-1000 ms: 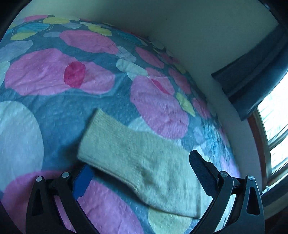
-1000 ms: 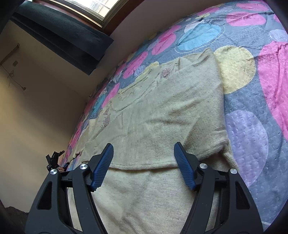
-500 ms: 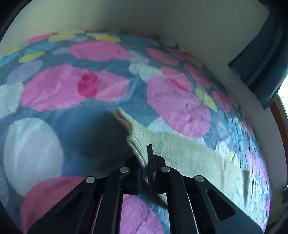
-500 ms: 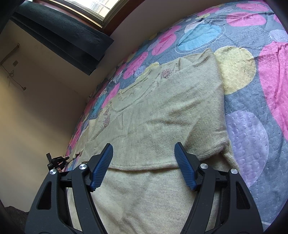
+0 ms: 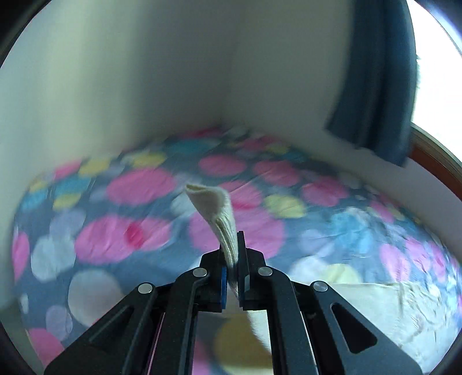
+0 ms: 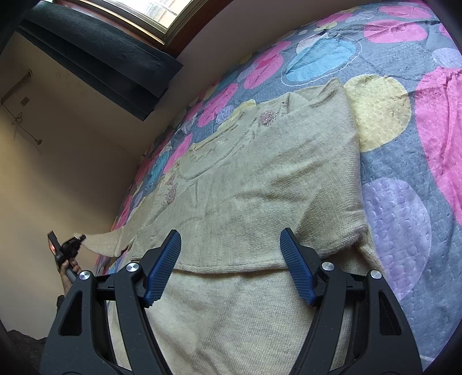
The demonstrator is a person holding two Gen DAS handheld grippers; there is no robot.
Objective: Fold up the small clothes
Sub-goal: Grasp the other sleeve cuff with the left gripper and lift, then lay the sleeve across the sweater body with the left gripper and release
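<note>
A cream knitted sweater (image 6: 260,184) lies spread on the spotted bedspread (image 6: 404,121), one sleeve folded across its body. My left gripper (image 5: 232,259) is shut on the cuff of the other sleeve (image 5: 215,207), which stands up from the jaws above the bed. In the right wrist view that same sleeve (image 6: 104,241) is stretched off the bed to the left gripper (image 6: 78,241) at the far left, held by a hand (image 6: 72,264). My right gripper (image 6: 231,259) hovers open over the sweater's lower body, nothing between its blue pads (image 6: 163,265).
Cream walls (image 5: 144,72) meet in a corner behind the bed. A dark curtain (image 5: 375,75) hangs by a window (image 6: 161,11) on the far side. Bare bedspread lies to the right of the sweater.
The left gripper closed on the sleeve cuff, then lifted it off the bedspread and rolled; its view now shows more wall. The right gripper has not moved.
</note>
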